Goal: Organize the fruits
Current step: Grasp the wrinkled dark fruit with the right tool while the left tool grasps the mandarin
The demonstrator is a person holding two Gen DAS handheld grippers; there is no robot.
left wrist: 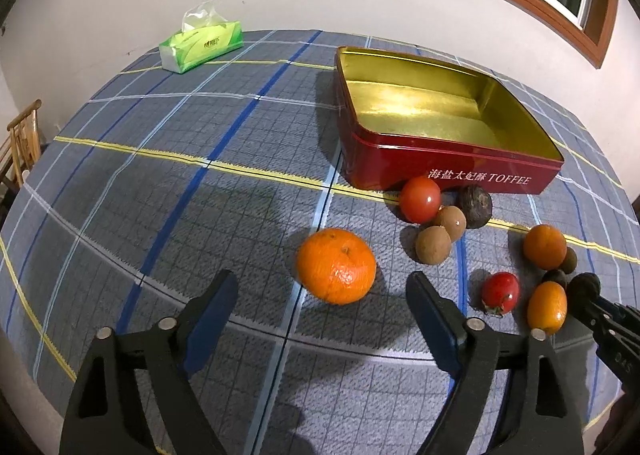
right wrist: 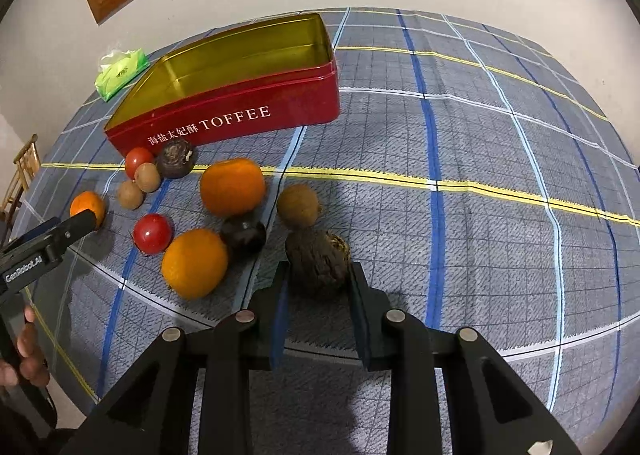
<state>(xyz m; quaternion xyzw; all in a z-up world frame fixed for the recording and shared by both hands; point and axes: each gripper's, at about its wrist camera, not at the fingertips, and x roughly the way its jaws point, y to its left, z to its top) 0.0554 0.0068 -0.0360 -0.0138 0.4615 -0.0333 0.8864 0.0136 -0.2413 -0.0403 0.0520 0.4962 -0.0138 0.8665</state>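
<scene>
The right gripper (right wrist: 318,291) is closing its pads against both sides of a dark wrinkled fruit (right wrist: 317,266) lying on the cloth at the near edge of the pile, while the left gripper (left wrist: 322,297) is standing wide open and empty just near of the large orange (left wrist: 336,265). In my judgement the held fruit is best lifted straight up before travelling far-left to the empty red toffee tin (right wrist: 224,95), keeping the squeeze light. A brown fruit (right wrist: 298,205) is touching it on the far side, and the other oranges, tomatoes and small brown fruits are crowding the path to the tin.
</scene>
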